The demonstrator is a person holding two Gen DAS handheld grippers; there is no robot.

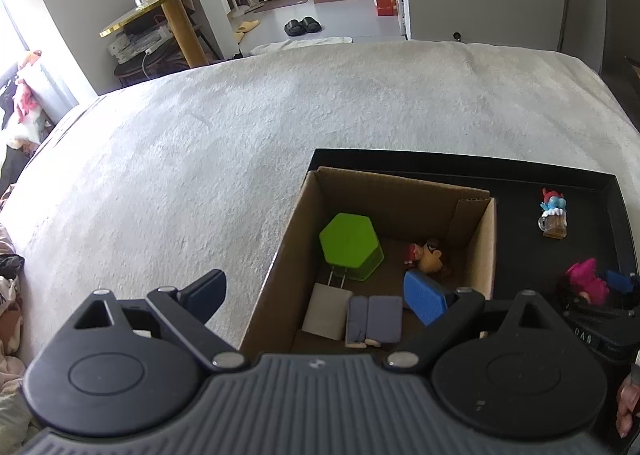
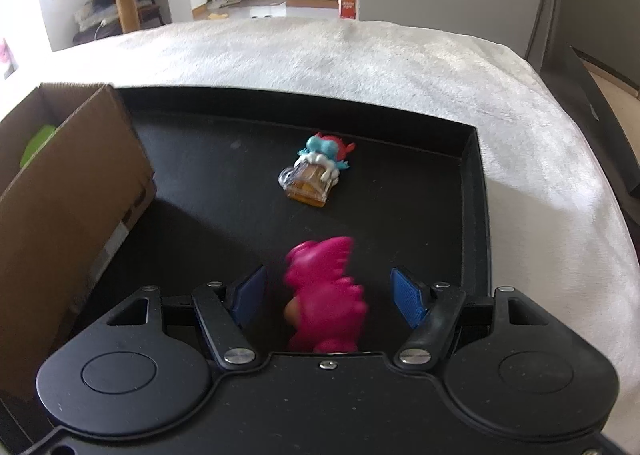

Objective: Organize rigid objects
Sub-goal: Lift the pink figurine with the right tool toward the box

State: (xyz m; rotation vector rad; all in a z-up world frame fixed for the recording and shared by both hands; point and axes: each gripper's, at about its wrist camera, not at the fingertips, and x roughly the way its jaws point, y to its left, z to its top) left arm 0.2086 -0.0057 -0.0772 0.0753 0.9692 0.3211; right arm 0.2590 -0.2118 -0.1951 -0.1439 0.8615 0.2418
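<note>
Meanwhile, the right gripper (image 2: 328, 293) hangs spread around a pink toy (image 2: 326, 291) on the black tray (image 2: 472, 195), pads clear; closing should come next, then a carry to the cardboard box (image 1: 276, 287), where the left gripper (image 1: 316, 295) gapes empty.

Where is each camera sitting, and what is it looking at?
Left wrist: sits on the left claw, looking down into the cardboard box; its open fingers and a bit of a hand show.
Right wrist: sits on the right claw, facing the black tray; open fingers flank a pink toy.
Both show box, tray, pink toy, blue mug figure.
</note>
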